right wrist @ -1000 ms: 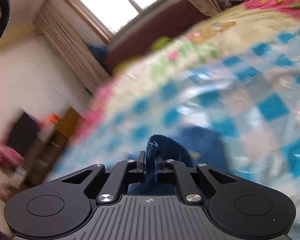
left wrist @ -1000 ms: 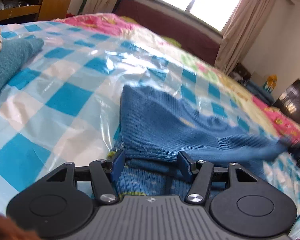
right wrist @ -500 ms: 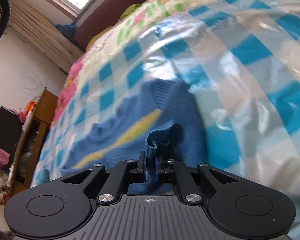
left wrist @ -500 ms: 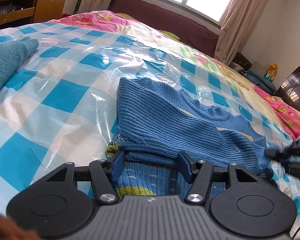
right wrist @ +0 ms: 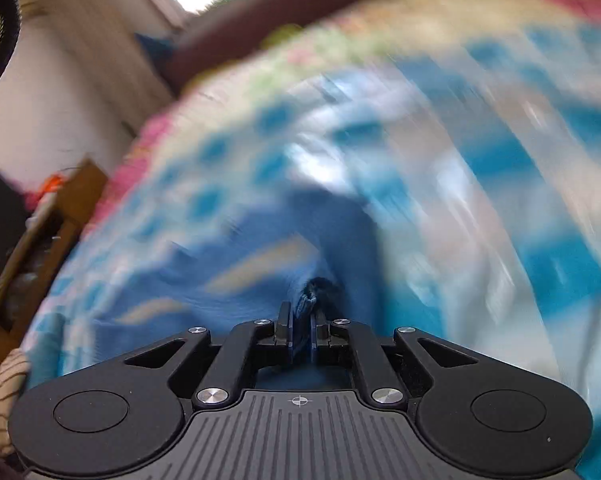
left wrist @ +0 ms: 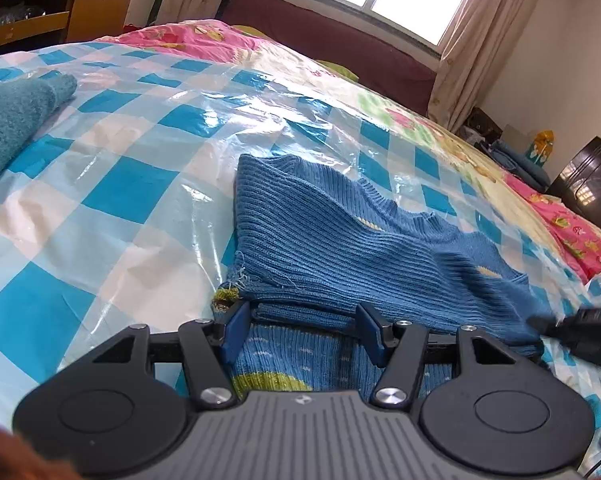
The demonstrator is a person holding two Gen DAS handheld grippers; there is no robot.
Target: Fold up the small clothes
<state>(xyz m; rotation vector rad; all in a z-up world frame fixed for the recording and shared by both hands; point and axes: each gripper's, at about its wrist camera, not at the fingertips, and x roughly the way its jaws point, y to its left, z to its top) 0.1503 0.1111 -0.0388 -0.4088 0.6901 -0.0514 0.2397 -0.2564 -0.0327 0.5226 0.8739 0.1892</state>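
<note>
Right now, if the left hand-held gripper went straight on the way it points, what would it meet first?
The blue knit sweater: the open left hand-held gripper already has its folded edge between its fingers, so it would likely push into that fold. Exact depth is unclear.

My right wrist view smears the bed (right wrist: 440, 152) and blue sweater (right wrist: 260, 280); the teal garment (left wrist: 8, 128) runs off my left view's edge.

Teal towel (left wrist: 8, 128), wooden shelf (left wrist: 52, 12), checkered plastic sheet (left wrist: 112, 184).
</note>
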